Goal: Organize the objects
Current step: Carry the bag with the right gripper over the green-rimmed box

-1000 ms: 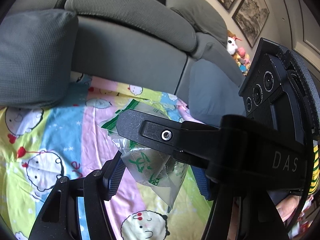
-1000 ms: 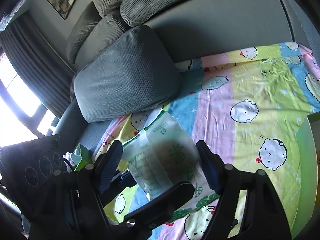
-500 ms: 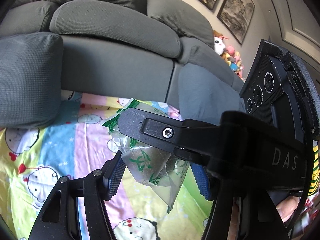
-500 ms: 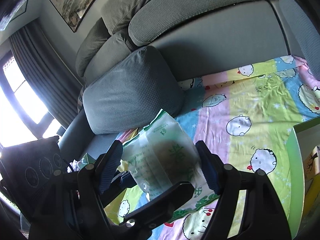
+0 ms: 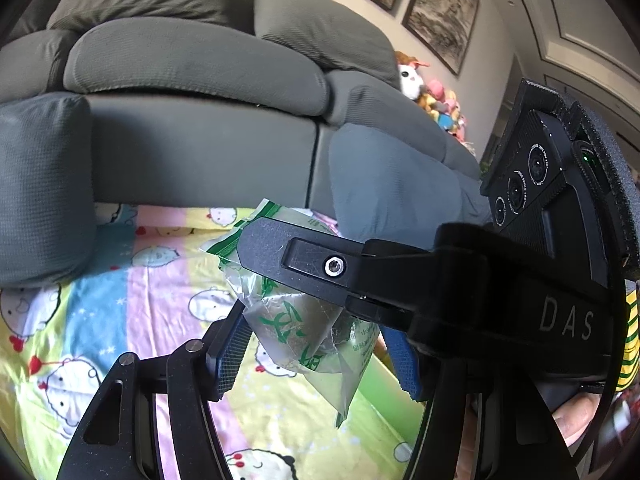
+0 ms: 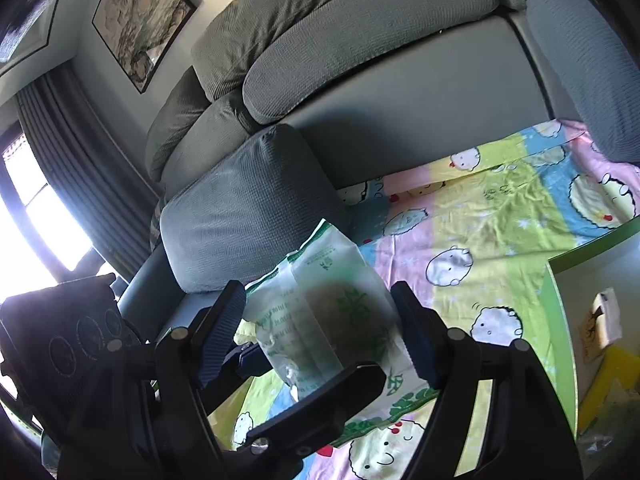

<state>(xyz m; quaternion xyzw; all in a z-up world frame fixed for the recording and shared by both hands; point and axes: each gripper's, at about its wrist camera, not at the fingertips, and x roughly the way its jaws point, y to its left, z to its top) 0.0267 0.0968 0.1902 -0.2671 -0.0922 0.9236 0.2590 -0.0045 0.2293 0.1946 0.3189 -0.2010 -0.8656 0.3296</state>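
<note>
A clear plastic bag with green print and brownish contents [image 5: 296, 328] hangs in the air above the cartoon-print sheet [image 5: 120, 312]. My left gripper [image 5: 316, 356] is shut on its lower part, with the blue pads against both sides. The right gripper's black finger [image 5: 304, 264] crosses over the bag's top in this view. In the right wrist view the same bag [image 6: 332, 280] stands upright between the pads of my right gripper [image 6: 320, 332], which is shut on it. A finger of the left gripper [image 6: 320, 404] lies across below the bag.
A grey sofa back [image 5: 200, 148] and a grey cushion [image 6: 248, 208] stand behind the sheet. A green-rimmed box [image 6: 560, 320] with a small carton and yellow item is at the right. Plush toys [image 5: 436, 100] sit far right, and framed pictures hang on the wall.
Both grippers have risen with the bag and shifted across the sheet. More of the sofa back and wall shows, and the green box has come further into the right wrist view.
</note>
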